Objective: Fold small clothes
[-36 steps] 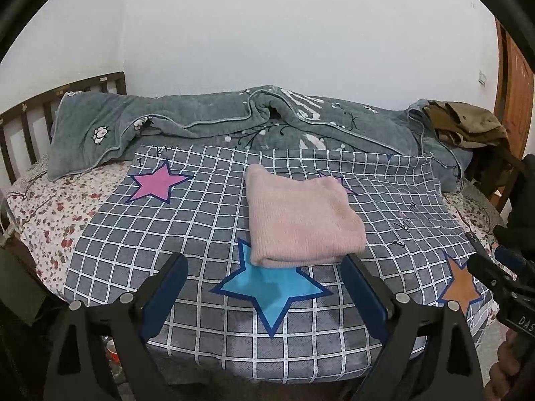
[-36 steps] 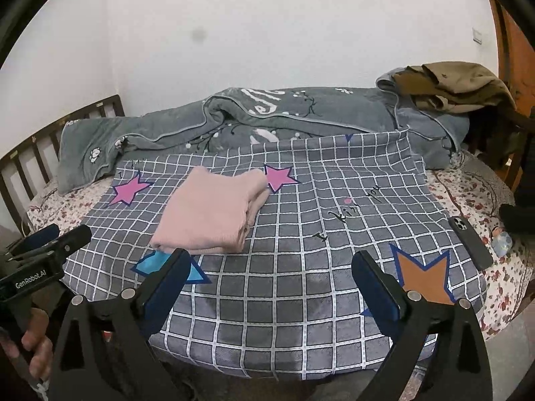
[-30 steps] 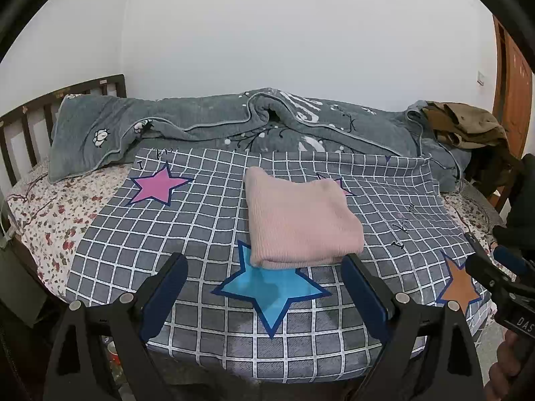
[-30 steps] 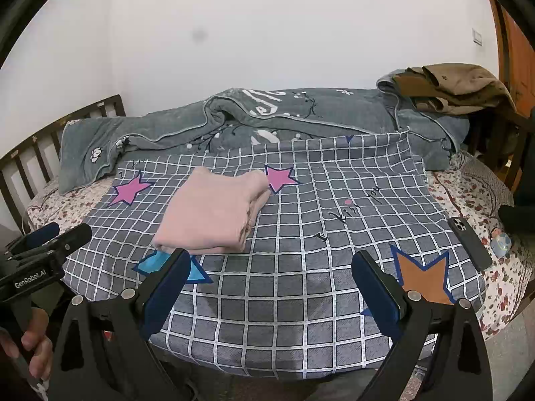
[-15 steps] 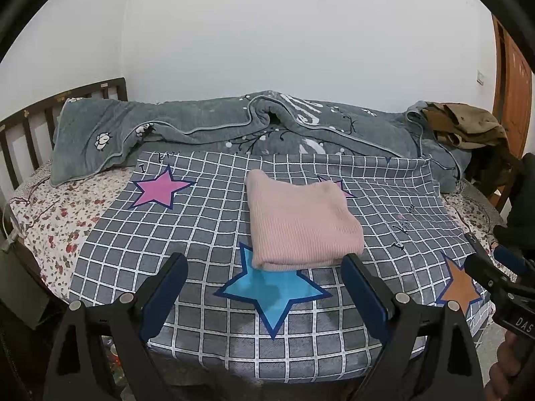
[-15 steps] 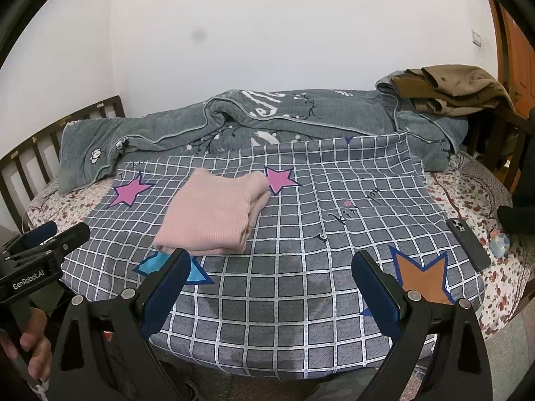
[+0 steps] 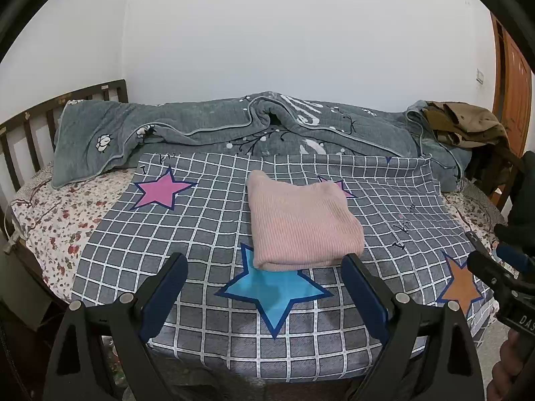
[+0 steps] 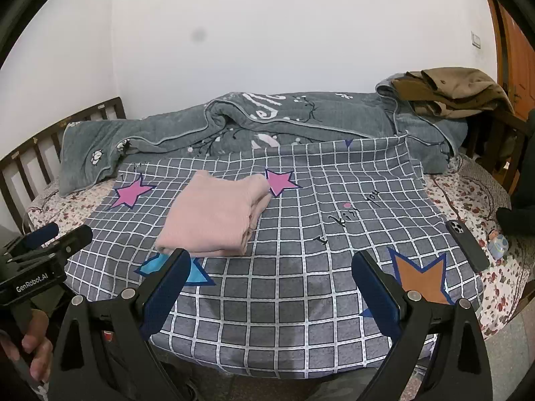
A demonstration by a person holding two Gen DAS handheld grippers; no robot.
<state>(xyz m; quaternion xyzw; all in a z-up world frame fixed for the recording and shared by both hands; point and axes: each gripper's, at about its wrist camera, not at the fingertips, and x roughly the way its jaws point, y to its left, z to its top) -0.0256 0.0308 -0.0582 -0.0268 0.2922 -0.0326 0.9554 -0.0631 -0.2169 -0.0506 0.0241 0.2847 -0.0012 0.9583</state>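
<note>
Left wrist view first: the left gripper point(image 7: 264, 287) is spread wide, both blue-padded jaws hanging in the air over the near edge of the bed with nothing between them and nothing touched. The pink folded garment point(image 7: 302, 224) sits on the grid-pattern sheet point(image 7: 167, 234), just beyond the gap between the jaws and a bit toward the right-hand one. Using the blue star point(image 7: 274, 290) printed on the sheet as my landmark: the garment's near edge overlaps the star's top point, and the star itself sits right in the gap between the jaws. Past the garment, further from the star, there's a grey quilt point(image 7: 200, 130) bunched along the wall. The right gripper point(image 7: 495, 280) pokes in at the right edge here, but from this angle I can't tell how its jaws stand.

Right wrist view: the right gripper point(image 8: 271, 284) is fully released too, jaws wide apart, empty, hovering over bare sheet. From here the pink folded garment point(image 8: 214, 217) is off to the left, just past the left-hand jaw, and it covers most of the blue star point(image 8: 174, 270) so only a few points peek out. This view also shows stuff the other one mostly doesn't: a dark phone point(image 8: 466, 244) lying near the right edge of the bed, far from the star, and a person's hand point(image 8: 33, 347) wrapped around the left gripper's handle at lower left.
</note>
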